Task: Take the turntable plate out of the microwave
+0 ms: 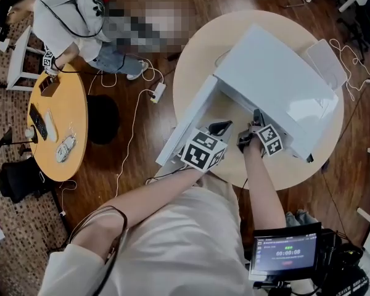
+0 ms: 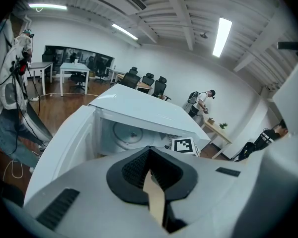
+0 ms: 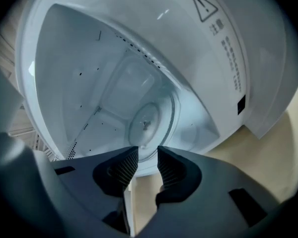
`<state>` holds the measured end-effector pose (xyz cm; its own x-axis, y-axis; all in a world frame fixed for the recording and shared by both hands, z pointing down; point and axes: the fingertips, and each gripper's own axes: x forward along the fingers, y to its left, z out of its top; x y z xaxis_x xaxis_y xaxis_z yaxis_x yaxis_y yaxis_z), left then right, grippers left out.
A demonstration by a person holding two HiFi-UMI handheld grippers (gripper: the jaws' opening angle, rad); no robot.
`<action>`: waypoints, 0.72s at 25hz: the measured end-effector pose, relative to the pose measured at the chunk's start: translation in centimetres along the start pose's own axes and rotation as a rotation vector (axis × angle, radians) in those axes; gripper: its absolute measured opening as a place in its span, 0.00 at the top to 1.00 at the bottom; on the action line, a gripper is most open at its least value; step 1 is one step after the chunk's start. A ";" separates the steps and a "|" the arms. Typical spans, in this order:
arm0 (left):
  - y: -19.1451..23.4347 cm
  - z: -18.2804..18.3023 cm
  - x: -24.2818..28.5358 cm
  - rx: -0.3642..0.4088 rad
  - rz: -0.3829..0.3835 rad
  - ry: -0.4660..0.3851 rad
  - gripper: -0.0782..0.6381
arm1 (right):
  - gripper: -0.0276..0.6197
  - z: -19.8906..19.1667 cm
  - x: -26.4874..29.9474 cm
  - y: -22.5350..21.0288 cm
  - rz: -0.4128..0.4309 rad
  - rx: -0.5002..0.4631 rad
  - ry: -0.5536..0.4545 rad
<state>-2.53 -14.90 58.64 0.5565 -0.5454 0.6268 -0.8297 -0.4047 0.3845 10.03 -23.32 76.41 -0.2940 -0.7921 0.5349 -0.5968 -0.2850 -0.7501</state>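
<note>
Turntable plate (image 3: 151, 123) flat on cavity floor inside open microwave (image 1: 277, 85). Right gripper (image 3: 148, 155): jaws apart, nothing btwn, at cavity mouth nr plate rim. Left gripper (image 2: 149, 152): jaws fully together, empty

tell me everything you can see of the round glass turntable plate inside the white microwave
The round turntable plate looks like clear, pale glass, with a raised ring around a small centre hub. It lies flat on the floor of the white microwave, whose door stands open, and it is whole and empty. The right gripper, jaws open, stands just before its near rim; no pad seems to touch it. The left gripper view shows it too, deep in the cavity.
</note>
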 end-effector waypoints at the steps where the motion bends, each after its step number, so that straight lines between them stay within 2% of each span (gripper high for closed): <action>1: 0.1 0.1 0.1 0.001 0.001 0.000 0.88 | 0.77 0.0 0.3 -0.2 -0.003 0.006 0.000; 18: 1.5 0.1 -1.8 0.009 0.022 -0.002 0.88 | 0.77 -0.8 2.6 -1.6 -0.042 0.175 -0.016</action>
<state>-4.81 -14.60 58.04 0.5384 -0.5556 0.6336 -0.8412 -0.3994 0.3645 9.61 -24.50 79.34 -0.2587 -0.7853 0.5624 -0.4689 -0.4070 -0.7839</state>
